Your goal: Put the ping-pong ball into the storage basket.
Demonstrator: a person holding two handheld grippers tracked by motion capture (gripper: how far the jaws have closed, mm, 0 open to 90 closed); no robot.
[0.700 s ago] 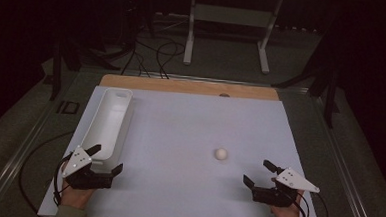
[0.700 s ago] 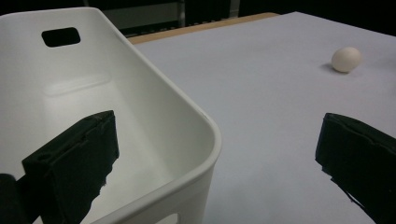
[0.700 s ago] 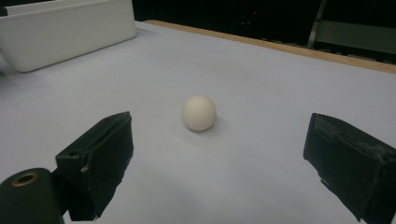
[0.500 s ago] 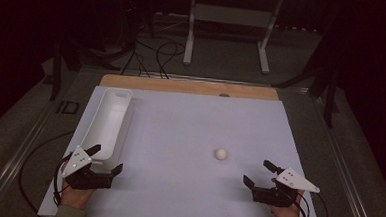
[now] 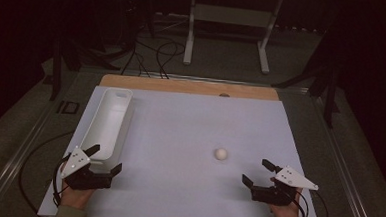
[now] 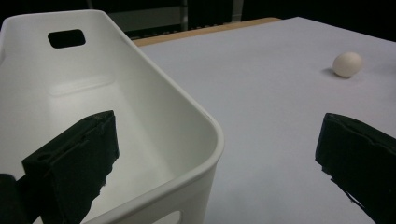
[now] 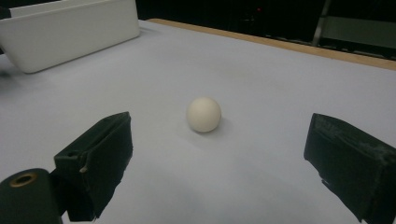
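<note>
Right gripper (image 5: 259, 173) jaws wide apart, empty; white ball (image 5: 221, 153) just ahead, untouched.

White ball (image 7: 203, 114) on the pale table (image 7: 280, 93), ahead between the wide-apart jaws of the right tool (image 7: 219, 158).

A white-covered table (image 5: 189, 133) with a bare wooden strip (image 5: 187, 86) along its far edge carries a long white plastic bin (image 5: 107, 121) by the left edge and a small white ball (image 5: 221, 153) toward the near right corner.
</note>
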